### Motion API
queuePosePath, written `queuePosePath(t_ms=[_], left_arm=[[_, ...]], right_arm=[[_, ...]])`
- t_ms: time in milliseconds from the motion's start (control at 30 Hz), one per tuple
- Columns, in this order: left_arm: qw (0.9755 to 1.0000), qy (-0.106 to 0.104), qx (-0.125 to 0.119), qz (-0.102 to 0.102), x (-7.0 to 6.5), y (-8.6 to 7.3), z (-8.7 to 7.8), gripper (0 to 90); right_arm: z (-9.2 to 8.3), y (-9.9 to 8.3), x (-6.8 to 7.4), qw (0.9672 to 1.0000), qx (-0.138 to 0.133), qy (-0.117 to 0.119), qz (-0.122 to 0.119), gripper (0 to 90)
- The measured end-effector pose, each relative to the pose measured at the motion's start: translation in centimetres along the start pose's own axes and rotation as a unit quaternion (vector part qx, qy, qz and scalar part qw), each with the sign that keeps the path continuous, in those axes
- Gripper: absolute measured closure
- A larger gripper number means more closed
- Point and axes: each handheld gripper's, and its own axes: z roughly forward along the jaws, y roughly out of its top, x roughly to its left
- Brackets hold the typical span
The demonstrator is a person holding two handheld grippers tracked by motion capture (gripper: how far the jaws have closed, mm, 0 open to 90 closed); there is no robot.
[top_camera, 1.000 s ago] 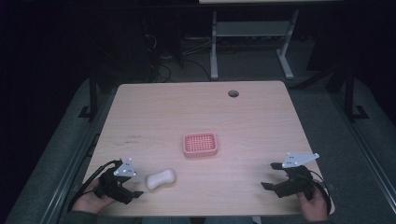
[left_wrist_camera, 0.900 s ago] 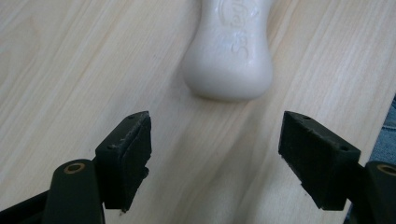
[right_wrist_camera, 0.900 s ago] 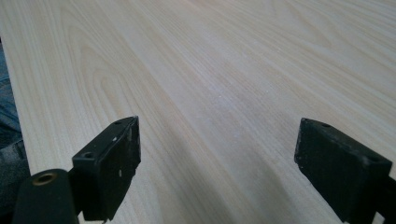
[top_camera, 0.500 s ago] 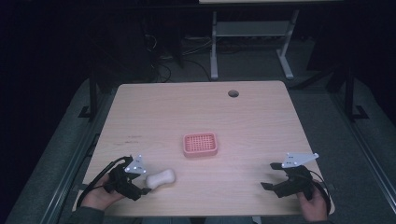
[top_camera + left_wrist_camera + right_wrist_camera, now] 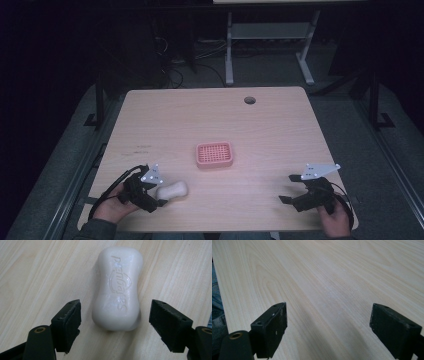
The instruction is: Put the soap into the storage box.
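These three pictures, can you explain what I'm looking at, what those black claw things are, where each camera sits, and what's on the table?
A person sits at a wooden table and holds a hand-operated gripper in each hand; there is no robot arm. The high view looks down from above the person's side. In it the left gripper is at the lower left and the right gripper at the lower right.

The other two pictures come from small cameras riding on the grippers, looking along their two black jaws.

On the table lie a white bar of soap with raised lettering and, near the middle, a pink ridged soap dish.

Nothing is held. The left gripper's jaws stand open on either side of the soap's near end without touching it. The right gripper is open over bare wood.
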Motion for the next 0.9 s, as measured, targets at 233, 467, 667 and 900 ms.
queuePosePath(t_ms=[233,467,667,900], left_arm=[[1.0,-0.006,0.004,0.006,0.1,0.6,0.6,25.5],[0.9999,-0.011,0.004,0.002,0.1,1.0,1.0,26.3],[0.9998,-0.013,0.01,0.012,0.3,1.6,1.4,29.3],[0.9996,-0.02,0.016,0.012,0.3,2.1,1.9,32.1]], right_arm=[[0.1,0.0,0.0,1.0,0.002,0.001,-0.003,14.1],[0.1,0.0,0.0,1.0,0.001,0.001,-0.003,14.2],[0.1,0.1,0.0,1.0,0.0,0.002,-0.005,14.2],[0.1,0.1,0.0,1.0,0.0,0.001,-0.004,14.2]])
